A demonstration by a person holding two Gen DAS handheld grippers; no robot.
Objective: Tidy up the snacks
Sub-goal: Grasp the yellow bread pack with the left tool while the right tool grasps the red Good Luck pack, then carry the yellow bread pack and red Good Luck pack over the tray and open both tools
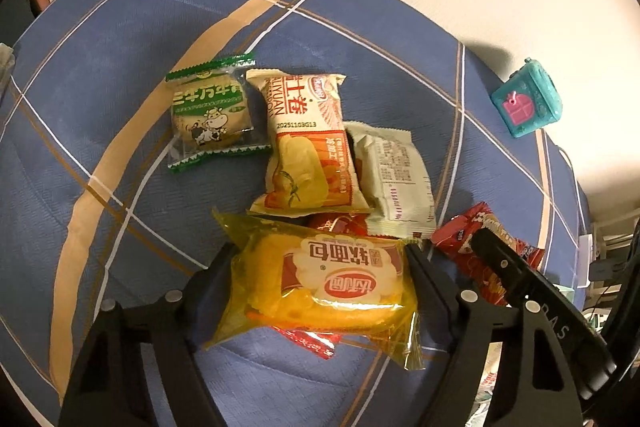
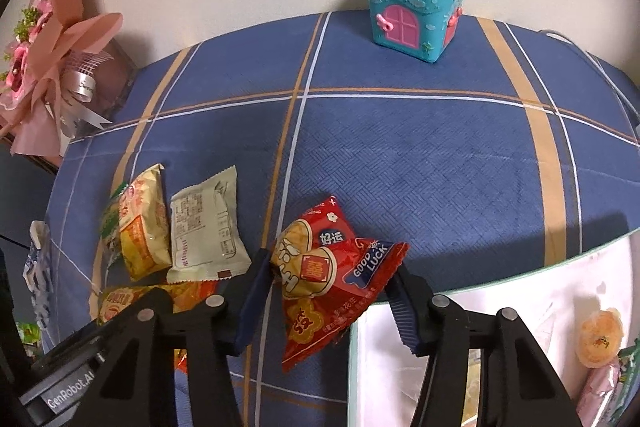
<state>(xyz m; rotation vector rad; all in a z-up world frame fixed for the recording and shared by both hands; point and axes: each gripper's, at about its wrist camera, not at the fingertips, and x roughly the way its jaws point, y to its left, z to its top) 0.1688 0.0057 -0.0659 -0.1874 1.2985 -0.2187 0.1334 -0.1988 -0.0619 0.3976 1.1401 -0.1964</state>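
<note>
Left jaws: my left gripper (image 1: 320,267) points steeply down at the table; its two black fingers sit against both sides of the yellow transparent bread packet (image 1: 324,283), pads touching the wrapper and clamped on it.
Right jaws: my right gripper (image 2: 326,291) has its blue-padded fingers against the two ends of the red peanut packet with gold printing (image 2: 328,275), closed on it.
Yellow packet: it lies across a small red wrapper (image 1: 310,341), whose end shows below it, just in front of the two cream packets.
Red packet: it sits on the cloth right beside the rim of the white fabric bin (image 2: 500,291); its lower corner hangs near the bin's edge.
Pile: the cream-and-orange egg-roll packet (image 1: 308,143) lies touching the cream packet turned print-side down (image 1: 396,175); the green-edged biscuit packet with a cow drawing (image 1: 210,111) lies just left of them.
Bin contents: an orange round sweet (image 2: 600,339) and a pink wrapped piece (image 2: 600,391) lie inside, at its right side.
Surface: blue checked tablecloth with tan and white stripes (image 2: 400,155).
Back edge: a teal toy house box with a pink door (image 2: 414,9) stands upright by the wall, well apart from the snacks.
Left corner: a pink paper flower bouquet (image 2: 52,59) lies at the table's end.
</note>
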